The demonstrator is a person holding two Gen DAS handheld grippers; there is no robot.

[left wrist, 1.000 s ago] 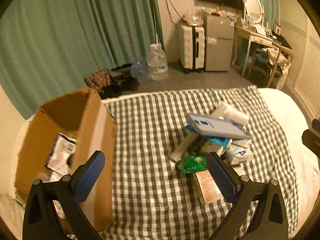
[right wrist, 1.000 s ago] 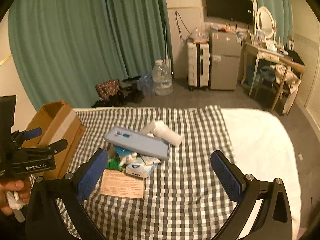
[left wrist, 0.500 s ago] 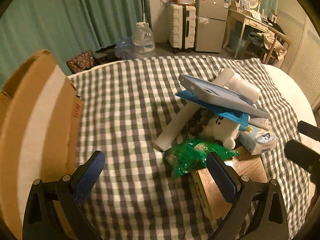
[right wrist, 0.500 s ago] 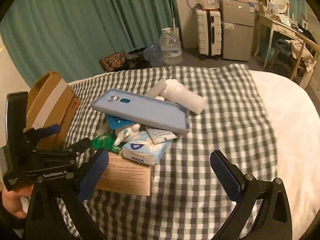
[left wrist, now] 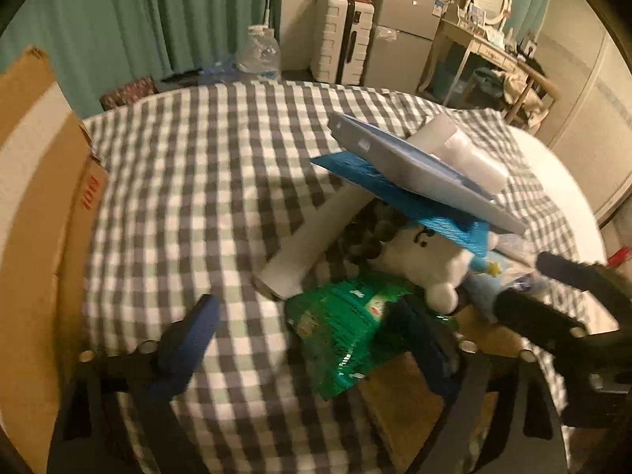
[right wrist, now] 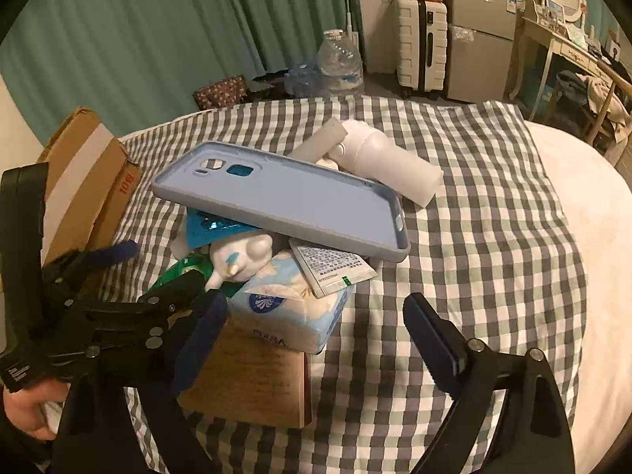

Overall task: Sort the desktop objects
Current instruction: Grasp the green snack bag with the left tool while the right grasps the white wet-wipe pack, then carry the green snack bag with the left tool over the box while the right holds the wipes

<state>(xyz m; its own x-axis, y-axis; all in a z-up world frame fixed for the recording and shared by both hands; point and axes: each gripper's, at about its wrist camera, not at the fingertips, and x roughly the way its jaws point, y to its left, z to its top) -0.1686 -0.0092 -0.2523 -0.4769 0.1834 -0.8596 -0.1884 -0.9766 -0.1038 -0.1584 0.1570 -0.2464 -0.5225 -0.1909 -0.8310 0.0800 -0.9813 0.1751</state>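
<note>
A pile of small objects lies on the checked cloth (left wrist: 205, 181). On top is a light blue phone case (right wrist: 284, 201), tilted over a blue card (left wrist: 395, 197), a white plush toy (left wrist: 426, 260), a white tube (left wrist: 312, 237) and a white bottle (right wrist: 391, 170). My left gripper (left wrist: 308, 339) is closing with a green packet (left wrist: 347, 328) between its jaws; the left pad stands clear of it. My right gripper (right wrist: 318, 335) is closing around a tissue pack (right wrist: 292, 312) that lies on a brown booklet (right wrist: 252, 383); its right pad is apart from the pack.
A cardboard box (left wrist: 35, 197) stands at the cloth's left edge. A paper sachet (right wrist: 335, 268) rests on the tissue pack. To the right lies bare white bedding (right wrist: 572, 237). Behind the bed are green curtains, a water bottle (right wrist: 339, 63), a suitcase (right wrist: 420, 47) and a desk.
Both grippers have sunk toward the pile and tilted downward, so the objects look much larger. Both pairs of jaws have narrowed a little. The box has slid toward the left edge of the view.
</note>
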